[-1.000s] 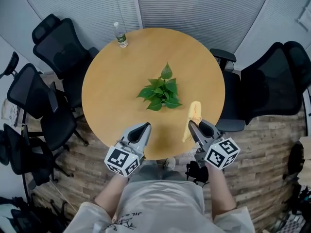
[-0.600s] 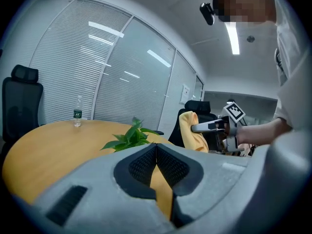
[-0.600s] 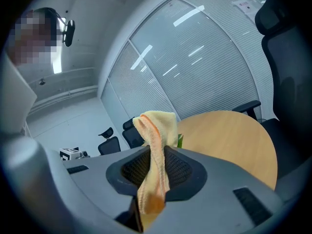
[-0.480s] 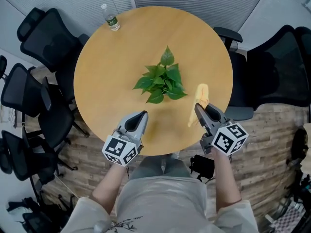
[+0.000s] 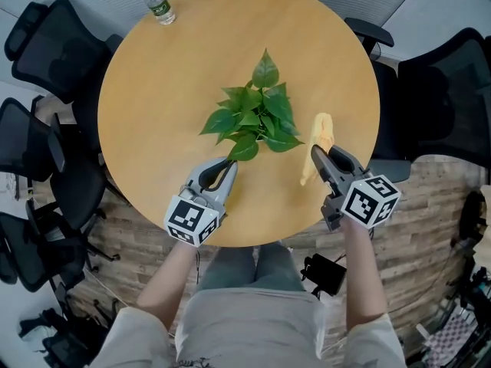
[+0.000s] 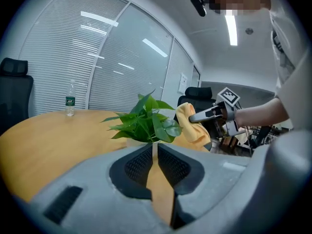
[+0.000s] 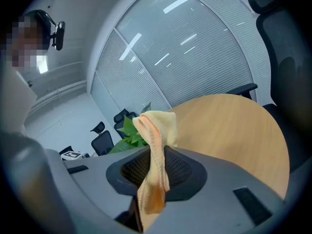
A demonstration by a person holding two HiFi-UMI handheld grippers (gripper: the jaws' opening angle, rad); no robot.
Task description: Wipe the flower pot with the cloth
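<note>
A leafy green plant [image 5: 253, 119] stands near the middle of the round wooden table [image 5: 169, 83]; its leaves hide the flower pot from above. In the left gripper view the plant [image 6: 146, 121] rises just beyond the jaws. My left gripper [image 5: 228, 164] is shut and empty, its tip just under the plant's near-left leaves. My right gripper [image 5: 316, 156] is shut on a yellow cloth [image 5: 320, 140], to the right of the plant. The cloth [image 7: 155, 152] hangs folded out of the jaws in the right gripper view.
A water bottle [image 5: 156, 2] stands at the table's far left edge. Black office chairs [image 5: 46, 48] ring the table on the left, and another chair [image 5: 437, 90] is on the right. A black device [image 5: 326, 273] lies on the wooden floor by the person's legs.
Both grippers moved forward over the table toward the plant. The left tip now reaches the near leaves; the right one with the cloth is beside the plant. The head view has closed in.
</note>
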